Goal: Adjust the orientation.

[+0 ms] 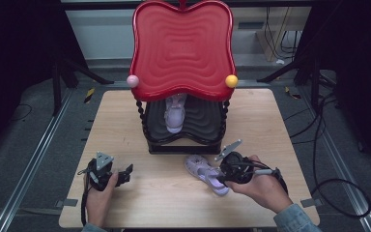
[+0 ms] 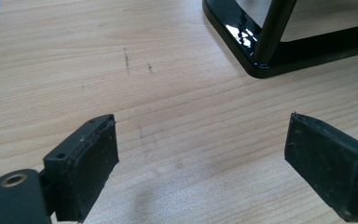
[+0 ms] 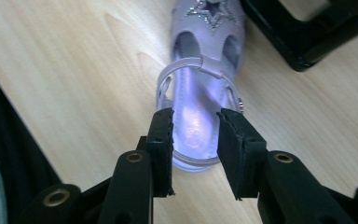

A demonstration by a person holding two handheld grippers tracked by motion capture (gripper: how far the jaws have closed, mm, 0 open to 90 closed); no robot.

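Nearest, right gripper (image 3: 195, 154): matte black jaws parted narrowly above the heel of a lilac child's sandal (image 3: 200, 100) with glittery star, lying flat on the pale wood-grain table (image 2: 51, 60); pads not seen pressing it, heel end partly masked. Left gripper (image 2: 200, 158): jaws wide, holding nothing, rubbery pads over bare wood. Beyond, glossy black two-tier rack (image 1: 186, 130), rippled shelf bearing a second lilac sandal (image 1: 175, 113), heel hidden under the red wavy tray (image 1: 182, 48).
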